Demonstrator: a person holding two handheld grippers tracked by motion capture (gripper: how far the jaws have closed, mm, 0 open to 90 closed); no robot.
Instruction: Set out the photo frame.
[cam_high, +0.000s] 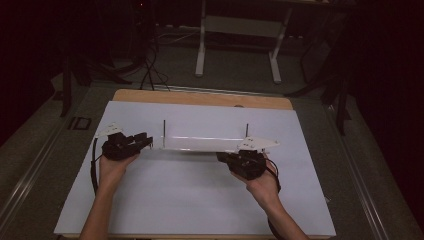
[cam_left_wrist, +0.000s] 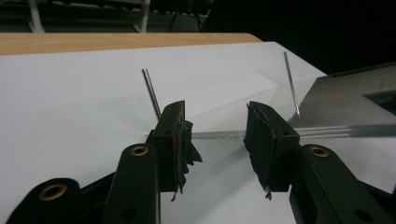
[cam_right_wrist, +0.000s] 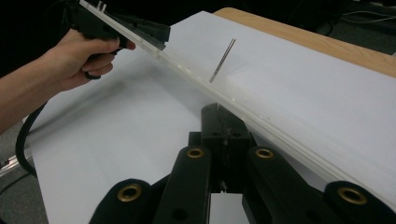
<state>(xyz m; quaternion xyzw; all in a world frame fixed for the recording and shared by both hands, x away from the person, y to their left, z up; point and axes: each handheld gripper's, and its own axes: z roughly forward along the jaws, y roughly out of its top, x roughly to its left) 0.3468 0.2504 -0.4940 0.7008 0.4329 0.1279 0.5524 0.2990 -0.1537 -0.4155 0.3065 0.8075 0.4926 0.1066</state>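
A clear acrylic plate (cam_high: 200, 144) lies on the white sheet (cam_high: 200, 200), with a thin metal rod (cam_high: 164, 131) upright at its left end and a second rod (cam_high: 247, 131) at its right end. My left gripper (cam_high: 147, 141) is open at the plate's left end. In the left gripper view the plate's edge (cam_left_wrist: 327, 131) runs across the gap of the left gripper (cam_left_wrist: 215, 135), and neither pad touches it. My right gripper (cam_high: 222, 157) sits at the plate's front right. Its jaws are pressed together, and the right gripper (cam_right_wrist: 218, 112) has its tips against the plate's near edge (cam_right_wrist: 261, 116).
The sheet covers a wooden table (cam_high: 200, 97) whose bare strip shows at the back. Beyond it, a white desk frame (cam_high: 200, 50) and cables stand on the dark floor. In the right gripper view the other hand (cam_right_wrist: 79, 56) holds the left gripper (cam_right_wrist: 161, 35) past the rod (cam_right_wrist: 222, 60).
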